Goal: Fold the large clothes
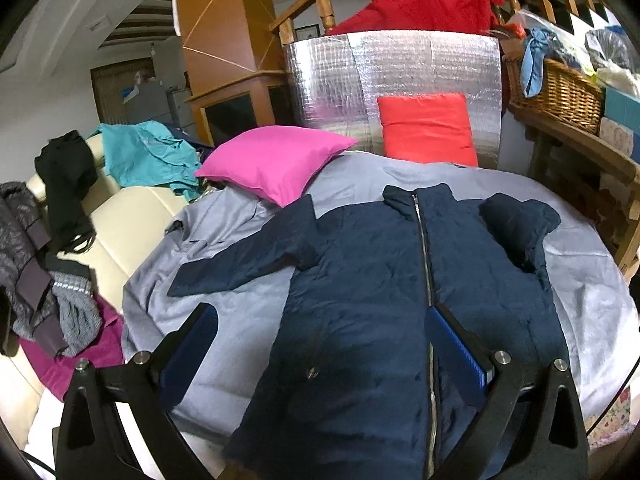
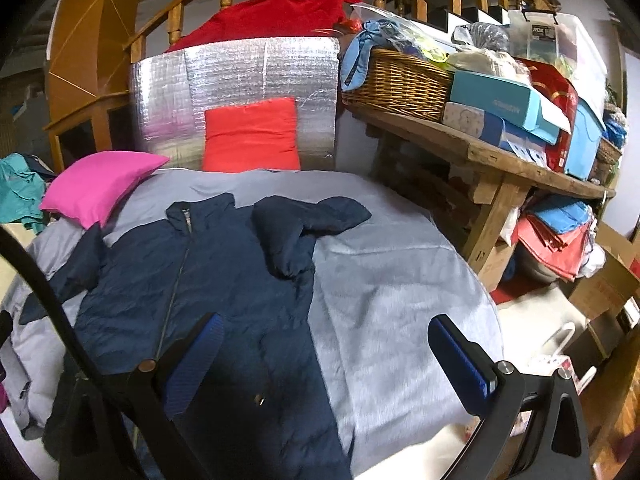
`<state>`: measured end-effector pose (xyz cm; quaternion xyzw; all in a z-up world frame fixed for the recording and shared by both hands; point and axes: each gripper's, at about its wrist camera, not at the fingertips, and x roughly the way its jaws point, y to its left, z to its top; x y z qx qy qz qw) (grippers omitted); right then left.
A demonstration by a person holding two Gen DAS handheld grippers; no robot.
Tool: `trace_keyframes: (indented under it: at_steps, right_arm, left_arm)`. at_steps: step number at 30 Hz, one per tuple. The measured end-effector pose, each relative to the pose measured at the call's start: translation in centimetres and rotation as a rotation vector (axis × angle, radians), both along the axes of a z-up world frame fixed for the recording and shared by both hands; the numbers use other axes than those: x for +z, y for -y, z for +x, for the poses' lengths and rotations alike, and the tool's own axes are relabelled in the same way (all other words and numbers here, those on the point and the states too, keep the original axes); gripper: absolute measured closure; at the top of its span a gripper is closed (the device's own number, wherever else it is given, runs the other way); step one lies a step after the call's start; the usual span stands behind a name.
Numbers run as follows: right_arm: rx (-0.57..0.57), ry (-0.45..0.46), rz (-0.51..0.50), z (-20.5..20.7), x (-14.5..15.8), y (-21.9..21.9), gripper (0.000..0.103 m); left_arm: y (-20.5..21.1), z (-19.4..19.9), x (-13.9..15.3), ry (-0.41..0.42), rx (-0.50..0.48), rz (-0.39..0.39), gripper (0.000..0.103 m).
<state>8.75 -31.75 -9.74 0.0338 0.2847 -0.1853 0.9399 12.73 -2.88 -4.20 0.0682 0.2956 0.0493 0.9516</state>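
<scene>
Far to the left of the left gripper (image 1: 322, 344), a cream sofa (image 1: 132, 220) carries a black garment (image 1: 66, 184), a grey knit piece (image 1: 74, 312) and a teal garment (image 1: 150, 156), with a magenta cloth (image 1: 80, 360) lower down near that gripper's left finger. Ahead and left of it a pink pillow (image 1: 276, 164) lies on the grey sheet (image 1: 236, 368) that covers the work surface, one corner touching the spread sleeve of the navy jacket (image 1: 360, 320). The jacket lies flat, front up, zip closed, directly ahead of the left gripper and partly under it, its collar toward the far end; its other sleeve is folded back over the chest. The left gripper hangs above the hem with its 2 blue pads spread wide, gripping nothing. Beyond the jacket an orange-red cushion (image 1: 428, 128) leans on a silver foil panel (image 1: 360, 80), with a red cloth (image 1: 424, 8) draped above against a wooden railing (image 1: 332, 0). The right gripper (image 2: 326, 340) is likewise spread and empty, its left finger over the jacket's lower right edge and its right finger over bare sheet. Ahead and right of it a wooden bench (image 2: 500, 160) bears a wicker basket (image 2: 400, 84) and blue boxes (image 2: 504, 108), with folded red and blue fabric (image 2: 556, 236) beneath.
</scene>
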Motion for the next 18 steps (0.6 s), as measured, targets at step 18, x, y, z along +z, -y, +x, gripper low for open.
trace_keyframes:
  at_steps: [18]
  right_arm:
    - [0.157, -0.062, 0.493, 19.4, -6.8, 14.7, 0.000]
  left_arm:
    - [5.3, 20.8, -14.6, -0.422, 0.162, -0.075, 0.000]
